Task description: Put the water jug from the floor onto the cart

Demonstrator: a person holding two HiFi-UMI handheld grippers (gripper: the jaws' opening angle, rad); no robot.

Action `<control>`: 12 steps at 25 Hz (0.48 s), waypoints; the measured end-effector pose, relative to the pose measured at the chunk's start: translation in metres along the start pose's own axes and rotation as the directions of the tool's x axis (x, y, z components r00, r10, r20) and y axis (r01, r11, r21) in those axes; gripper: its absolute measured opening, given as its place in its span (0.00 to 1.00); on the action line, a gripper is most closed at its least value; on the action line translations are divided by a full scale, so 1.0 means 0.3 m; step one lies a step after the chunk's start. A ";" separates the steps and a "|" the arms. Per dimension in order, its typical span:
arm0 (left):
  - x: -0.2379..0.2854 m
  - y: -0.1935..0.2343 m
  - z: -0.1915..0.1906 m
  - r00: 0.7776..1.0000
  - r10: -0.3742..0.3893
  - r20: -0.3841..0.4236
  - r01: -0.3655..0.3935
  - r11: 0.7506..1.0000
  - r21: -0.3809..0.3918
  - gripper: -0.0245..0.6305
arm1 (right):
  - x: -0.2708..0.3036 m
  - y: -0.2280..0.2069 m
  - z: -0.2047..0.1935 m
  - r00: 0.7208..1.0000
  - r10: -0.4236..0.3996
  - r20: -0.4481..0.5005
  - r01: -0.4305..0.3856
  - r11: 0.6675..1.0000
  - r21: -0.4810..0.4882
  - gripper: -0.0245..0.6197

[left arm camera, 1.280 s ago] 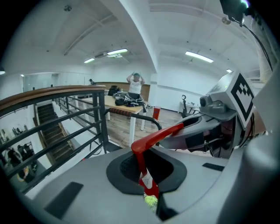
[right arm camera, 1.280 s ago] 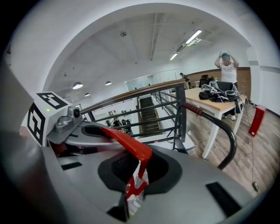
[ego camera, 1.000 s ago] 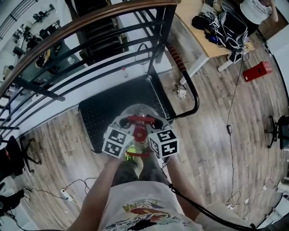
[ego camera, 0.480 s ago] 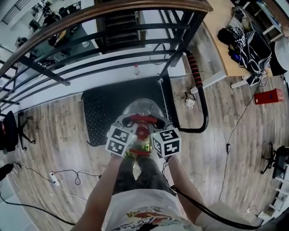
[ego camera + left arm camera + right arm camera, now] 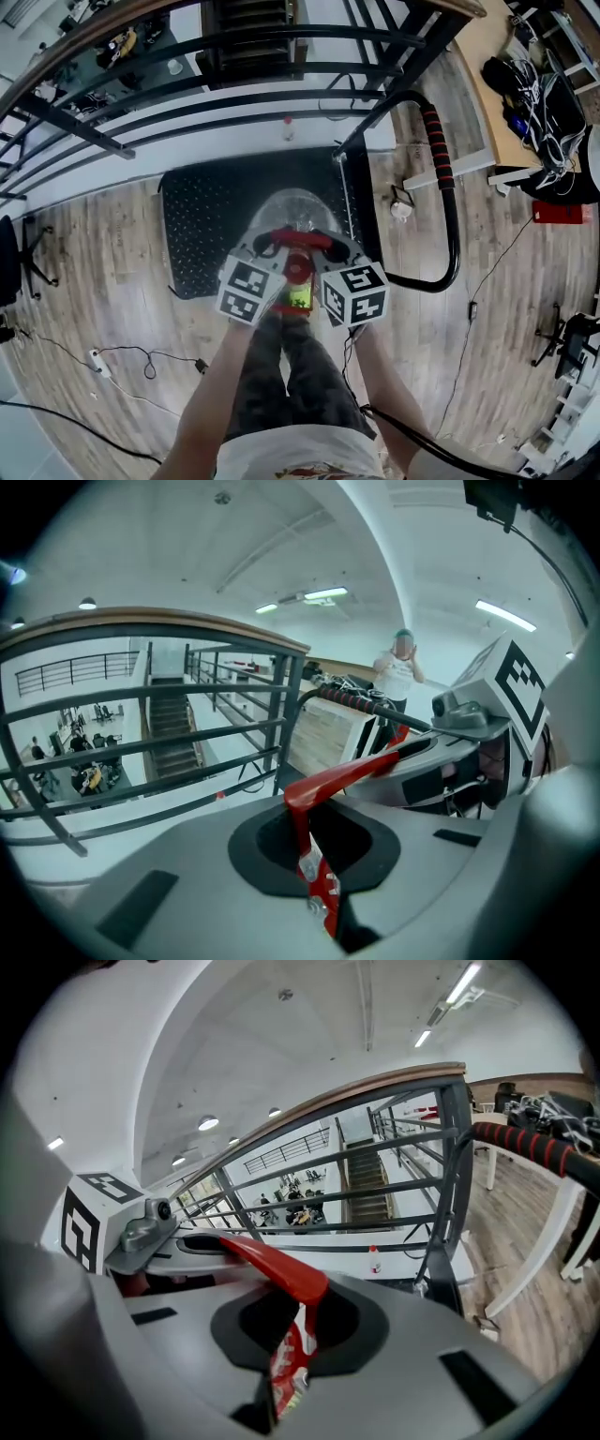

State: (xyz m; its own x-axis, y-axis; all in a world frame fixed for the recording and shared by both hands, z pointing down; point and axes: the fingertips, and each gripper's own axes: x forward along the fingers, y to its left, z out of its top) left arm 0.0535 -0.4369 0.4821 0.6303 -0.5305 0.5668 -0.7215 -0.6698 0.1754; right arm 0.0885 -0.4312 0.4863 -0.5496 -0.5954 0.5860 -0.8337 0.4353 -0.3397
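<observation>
As the head view looked steeply down, the clear, rounded plastic water jug [image 5: 298, 208] hung from its red carrying handle [image 5: 298, 240] over the right part of the black, studded deck of the flat cart [image 5: 202, 225]. It was near the cart's curved push bar with the red-and-black grip [image 5: 438, 155]. Whether the jug's base touched the deck could not be told. The left gripper [image 5: 270, 247] and right gripper [image 5: 328, 247] met on that handle from either side, their marker cubes close together.

Seen from the left gripper view, its jaws were pressed together on the thin red handle [image 5: 309, 789], which ran on toward the other gripper. A dark metal railing [image 5: 291, 714] stood beyond.

From the right gripper view, its jaws likewise pinched the handle [image 5: 281, 1279], all but closed on the strap.

The placing step seemed to be in hand. The next move would call for setting the jug squarely on the deck, clear of the push bar, before either grip let go.
</observation>
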 end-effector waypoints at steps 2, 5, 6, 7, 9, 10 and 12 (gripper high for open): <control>0.015 0.038 -0.023 1.000 0.000 0.005 0.000 1.000 0.007 0.05 | 0.046 -0.001 -0.015 1.000 -0.004 -0.001 0.004 1.000 0.004 0.09; 0.043 0.085 -0.058 1.000 0.000 0.009 0.000 1.000 0.012 0.05 | 0.109 -0.011 -0.033 1.000 -0.007 -0.001 0.007 1.000 0.004 0.09; 0.050 0.092 -0.072 1.000 -0.002 0.007 0.002 1.000 0.012 0.05 | 0.123 -0.013 -0.044 1.000 -0.008 -0.001 0.008 1.000 0.005 0.09; 0.056 0.098 -0.086 1.000 -0.005 0.005 0.005 1.000 0.009 0.05 | 0.134 -0.014 -0.056 1.000 -0.009 -0.003 0.009 1.000 0.006 0.09; 0.066 0.116 -0.113 1.000 -0.007 0.004 0.007 1.000 0.004 0.05 | 0.161 -0.013 -0.074 1.000 -0.007 -0.005 0.007 1.000 0.003 0.09; 0.069 0.128 -0.127 1.000 -0.006 0.003 0.006 1.000 0.003 0.05 | 0.177 -0.010 -0.080 1.000 -0.005 -0.005 0.005 1.000 0.000 0.09; 0.077 0.156 -0.150 1.000 -0.002 0.000 0.002 1.000 0.008 0.05 | 0.210 -0.006 -0.087 1.000 0.001 -0.001 -0.001 1.000 -0.005 0.09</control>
State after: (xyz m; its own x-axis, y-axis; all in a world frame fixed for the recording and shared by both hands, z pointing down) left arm 0.0214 -0.4572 0.5394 0.6314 -0.5295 0.5665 -0.7182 -0.6748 0.1699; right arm 0.0566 -0.4518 0.5431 -0.5502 -0.5945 0.5864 -0.8330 0.4390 -0.3366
